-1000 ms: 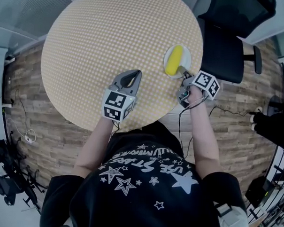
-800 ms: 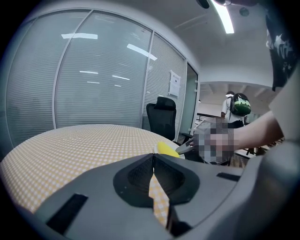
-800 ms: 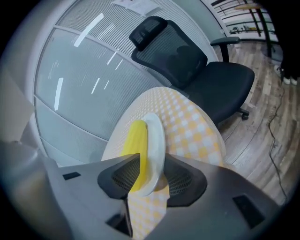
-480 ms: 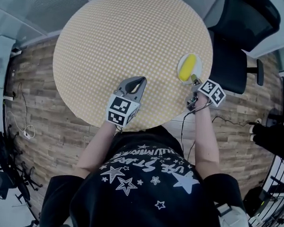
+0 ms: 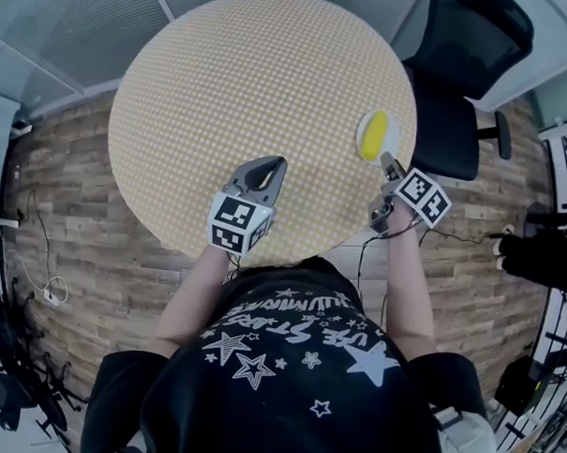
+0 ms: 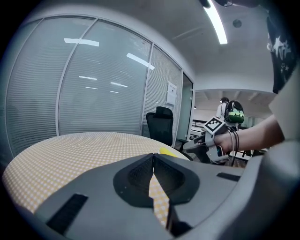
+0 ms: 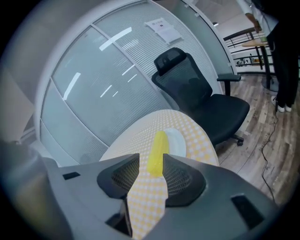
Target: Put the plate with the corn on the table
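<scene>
While the plate point(image 5: 392, 131) with the corn point(image 5: 373, 138) is sitting on the surface point(image 5: 252, 88), the right gripper point(image 5: 388, 163) is hovering, jaws just opened, released and empty; the left gripper point(image 5: 267, 164) is clenching its jaws shut.

An office meeting room; curved glass partition walls point(image 6: 84, 93) with slatted blinds enclose it; a black swivel chair point(image 5: 454, 87) stands beside the round checked worktop point(image 5: 233, 87); wood-plank floor point(image 5: 85, 250); a notice sheet point(image 6: 171, 93) on the glass; strip light point(image 6: 216, 21) overhead.
</scene>
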Demonstrator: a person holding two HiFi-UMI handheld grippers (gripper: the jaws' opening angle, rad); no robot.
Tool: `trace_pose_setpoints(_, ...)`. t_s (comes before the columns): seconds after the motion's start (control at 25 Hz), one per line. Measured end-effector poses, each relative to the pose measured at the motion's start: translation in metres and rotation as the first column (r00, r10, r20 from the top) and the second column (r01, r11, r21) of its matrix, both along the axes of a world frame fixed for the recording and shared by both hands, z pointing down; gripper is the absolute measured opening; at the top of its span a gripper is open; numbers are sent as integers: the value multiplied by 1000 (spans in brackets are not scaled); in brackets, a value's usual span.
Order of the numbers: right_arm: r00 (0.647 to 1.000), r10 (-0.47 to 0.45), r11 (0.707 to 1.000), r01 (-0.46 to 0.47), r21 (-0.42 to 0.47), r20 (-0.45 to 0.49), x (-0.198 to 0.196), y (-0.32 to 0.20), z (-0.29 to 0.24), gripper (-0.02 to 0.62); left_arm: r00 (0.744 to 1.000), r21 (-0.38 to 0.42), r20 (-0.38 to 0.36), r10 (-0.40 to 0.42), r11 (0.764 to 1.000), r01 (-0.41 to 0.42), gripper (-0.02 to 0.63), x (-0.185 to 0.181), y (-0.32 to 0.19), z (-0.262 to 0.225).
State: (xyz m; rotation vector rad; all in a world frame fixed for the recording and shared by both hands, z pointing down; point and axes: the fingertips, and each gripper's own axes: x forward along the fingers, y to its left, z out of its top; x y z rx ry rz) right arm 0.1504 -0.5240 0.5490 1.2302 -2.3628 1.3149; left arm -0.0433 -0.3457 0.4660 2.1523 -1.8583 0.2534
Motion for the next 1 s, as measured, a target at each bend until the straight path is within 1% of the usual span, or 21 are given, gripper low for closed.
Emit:
trace_pose_setpoints(0.08, 1000, -15, 999, 15, 51, -3, -9, 14, -15, 156, 1000, 14, -5, 7, 1000, -7, 8, -10, 10, -5)
trace_pose_setpoints(0.2, 999, -36, 991, 32, 127, 24, -25, 39, -38, 156, 1000, 31, -12, 24, 999, -24, 8, -24, 28, -10)
trace_pose_setpoints(0.36, 998, -24, 986, 14, 164, 58, -47, 77, -56, 155, 999, 40, -19, 51, 998, -50, 8, -49, 55, -11)
trace_pose_setpoints(0.48, 994, -1, 986, -17, 165, 111, -60, 107, -62, 149, 997, 48, -30, 76, 996, -75, 8, -64, 75, -9)
trace_pose_setpoints(0.6, 981, 34, 990, -60, 131, 191, -66, 135, -63, 139, 994, 49, -42, 106, 993, -104, 8, -72, 92, -3)
trace_pose_setpoints(0.76, 984, 41, 990, -64, 128, 172, -65, 166, -60, 93, 993, 25, -50, 111, 994, -110, 8, -81, 111, 8)
trace_pose_setpoints(0.92, 988, 10, 991, -31, 130, 156, -58, 184, -57, 73, 995, 37, -48, 89, 995, -88, 8, -80, 125, 4)
trace_pose_setpoints(1.0, 987, -1, 991, -21, 134, 163, -54, 185, -56, 67, 996, 46, -42, 74, 996, -73, 8, -78, 131, 1)
